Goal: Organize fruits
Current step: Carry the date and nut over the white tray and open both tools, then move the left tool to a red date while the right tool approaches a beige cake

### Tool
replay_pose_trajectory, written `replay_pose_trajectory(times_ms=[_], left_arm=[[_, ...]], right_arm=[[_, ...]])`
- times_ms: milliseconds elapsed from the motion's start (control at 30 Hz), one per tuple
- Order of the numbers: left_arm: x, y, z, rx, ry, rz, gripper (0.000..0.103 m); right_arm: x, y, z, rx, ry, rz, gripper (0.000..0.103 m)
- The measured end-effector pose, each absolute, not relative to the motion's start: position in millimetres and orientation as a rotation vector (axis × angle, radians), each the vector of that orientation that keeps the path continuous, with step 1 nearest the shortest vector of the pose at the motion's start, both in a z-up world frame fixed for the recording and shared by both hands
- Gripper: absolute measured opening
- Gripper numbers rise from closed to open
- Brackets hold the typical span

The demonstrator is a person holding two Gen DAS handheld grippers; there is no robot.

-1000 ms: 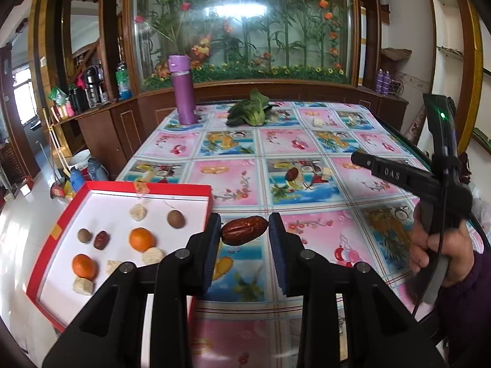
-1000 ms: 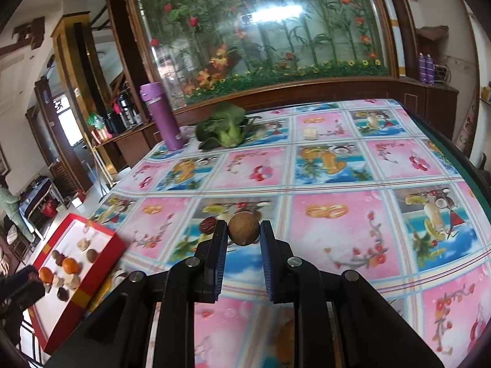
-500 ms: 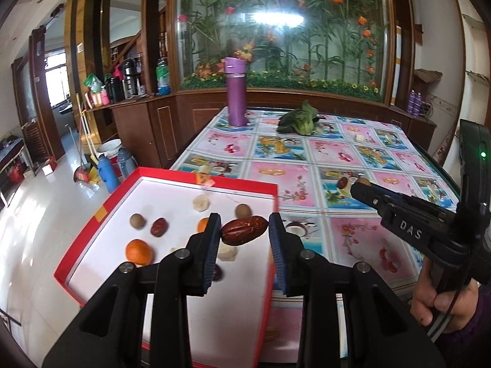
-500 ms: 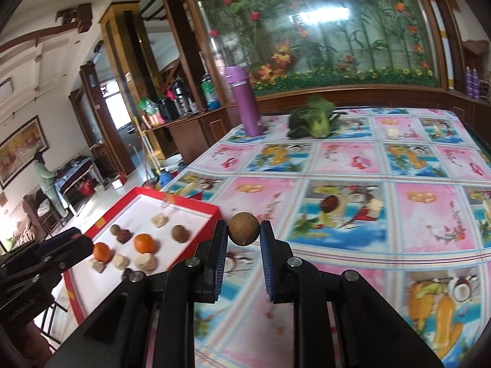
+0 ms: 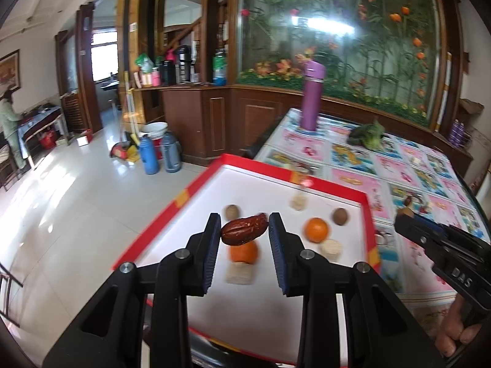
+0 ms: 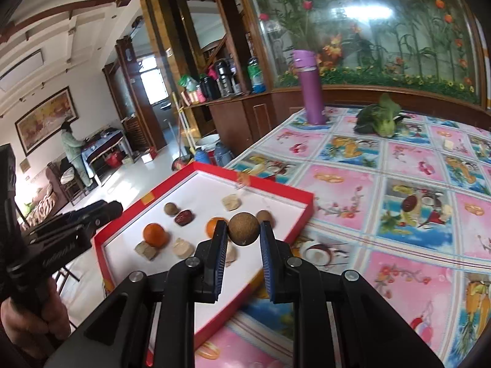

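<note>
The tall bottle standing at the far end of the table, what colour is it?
Purple. The bottle shows best in the right wrist view.

A second ago our left gripper (image 5: 244,233) held the wrinkled dark-red date (image 5: 244,230) over the patterned worktop (image 5: 396,165), right of the red-rimmed white tray (image 5: 369,214); now we carry it above the tray's middle, over an orange (image 5: 244,253). Our right gripper (image 6: 243,230), with the round brown fruit (image 6: 243,229), has swung left from mid-worktop to the tray's right edge.
</note>
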State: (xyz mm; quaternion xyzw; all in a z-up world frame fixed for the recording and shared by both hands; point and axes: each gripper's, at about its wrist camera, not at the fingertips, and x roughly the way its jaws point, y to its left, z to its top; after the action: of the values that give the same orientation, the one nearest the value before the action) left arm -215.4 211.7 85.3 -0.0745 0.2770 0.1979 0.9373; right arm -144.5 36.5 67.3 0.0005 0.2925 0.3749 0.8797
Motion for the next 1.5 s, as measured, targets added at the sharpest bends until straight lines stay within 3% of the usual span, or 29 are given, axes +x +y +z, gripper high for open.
replay_pose_trajectory(times_ms=[733, 1033, 1133, 1500], left_arm=[[-203, 214, 35, -0.135, 0.77, 0.382, 0.034], [-200, 216, 26, -0.139, 0.821, 0.388, 0.035], [-199, 219, 23, -0.147, 0.844, 0.383, 0.042], [-203, 215, 38, -0.146, 0.809, 0.406, 0.052]], right_arm=[[-165, 102, 20, -0.142, 0.837, 0.935, 0.02], [-169, 104, 22, -0.176, 0.846, 0.938, 0.021], [-167, 102, 23, -0.152, 0.854, 0.945, 0.03], [-148, 68, 39, -0.006, 0.824, 0.938, 0.033]])
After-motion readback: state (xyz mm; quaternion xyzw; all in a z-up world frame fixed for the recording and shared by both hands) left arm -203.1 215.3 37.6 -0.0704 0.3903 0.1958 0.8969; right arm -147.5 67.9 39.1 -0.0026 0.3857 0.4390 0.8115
